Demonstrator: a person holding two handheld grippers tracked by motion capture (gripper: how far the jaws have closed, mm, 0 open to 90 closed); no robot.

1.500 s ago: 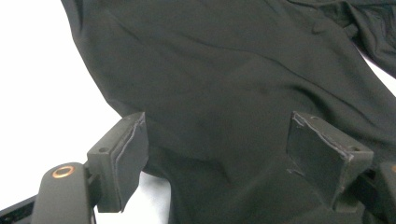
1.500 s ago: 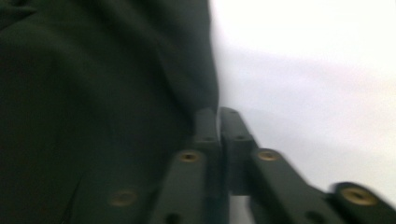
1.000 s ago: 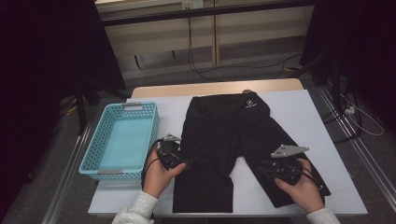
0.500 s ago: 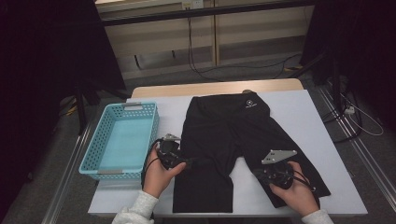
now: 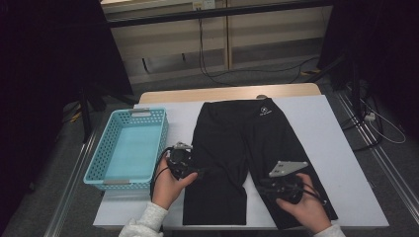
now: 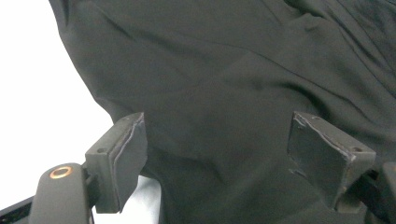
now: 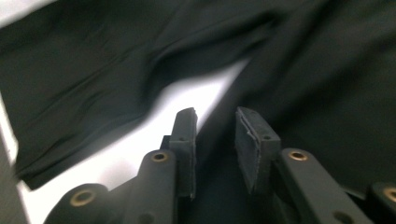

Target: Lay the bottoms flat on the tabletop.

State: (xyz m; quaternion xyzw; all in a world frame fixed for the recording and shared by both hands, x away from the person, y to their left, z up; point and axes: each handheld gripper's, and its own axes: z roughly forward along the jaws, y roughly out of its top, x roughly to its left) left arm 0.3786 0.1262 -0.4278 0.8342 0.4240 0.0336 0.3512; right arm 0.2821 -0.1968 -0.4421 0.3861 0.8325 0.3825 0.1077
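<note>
My right gripper (image 7: 215, 140), jaws just reopened to a narrow gap, straddles the inner edge of the black shorts (image 5: 247, 158) spread on the table; it may pinch both fabric layers. My left gripper (image 6: 233, 158) stands wide, empty.

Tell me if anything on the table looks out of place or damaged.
Nothing stands out. The black shorts lie spread flat on the table, only lightly creased, and the blue basket sits squarely beside them.
</note>
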